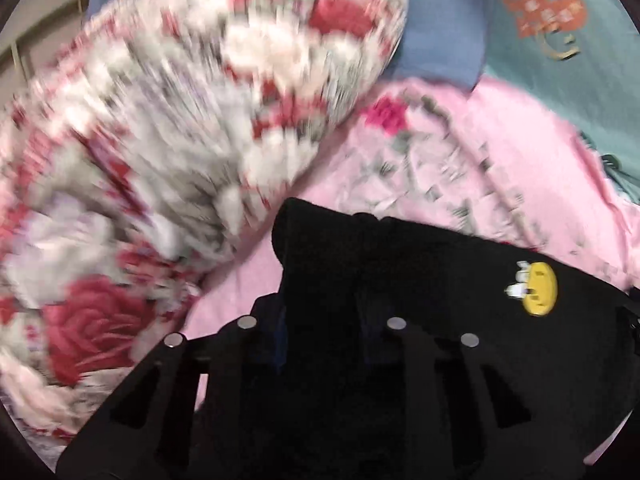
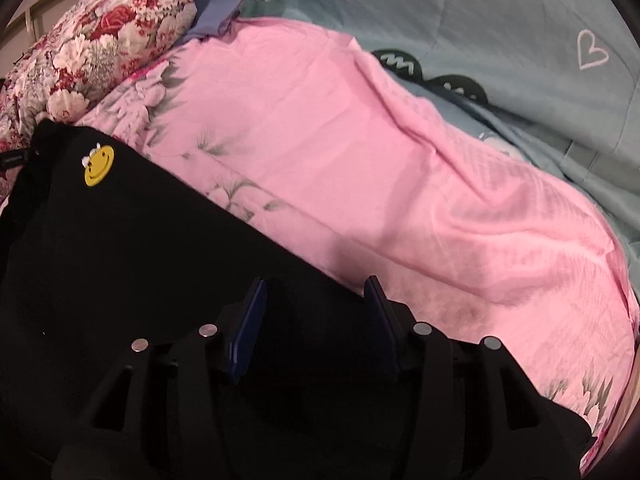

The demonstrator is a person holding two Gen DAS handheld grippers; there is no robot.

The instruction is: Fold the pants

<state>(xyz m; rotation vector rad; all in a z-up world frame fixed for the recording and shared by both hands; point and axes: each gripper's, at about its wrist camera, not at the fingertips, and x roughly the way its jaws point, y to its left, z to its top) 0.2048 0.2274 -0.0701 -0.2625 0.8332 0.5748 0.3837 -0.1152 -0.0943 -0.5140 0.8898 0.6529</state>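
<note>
Nearest the cameras lie the black pants [image 2: 120, 248], spread over a pink bedsheet [image 2: 360, 168] with a faded flower print along its edge. The sheet covers a bed; past it comes a teal quilt [image 2: 480, 12] with heart outlines, and at the far left a rose-patterned pillow [image 2: 104, 40] resting against a blue cloth [image 2: 220, 4]. A strip of pale wall or furniture shows beyond the pillow, too small to read.

The left gripper [image 1: 324, 320] has a raised fold of the black cloth bunched between its fingers, jaws drawn close around it (this view is badly smeared, so the exact contact of the pads is hard to see, but the cloth stands up out of the jaws as if pinched). The right gripper [image 2: 316, 316] hangs over the pants' edge with its two blue pads [image 2: 250, 320] standing apart; black cloth lies under and between them, not pressed.

Counted: one pair of pants, one yellow smiley patch [image 2: 99, 169] on them, one pillow, two grippers.
</note>
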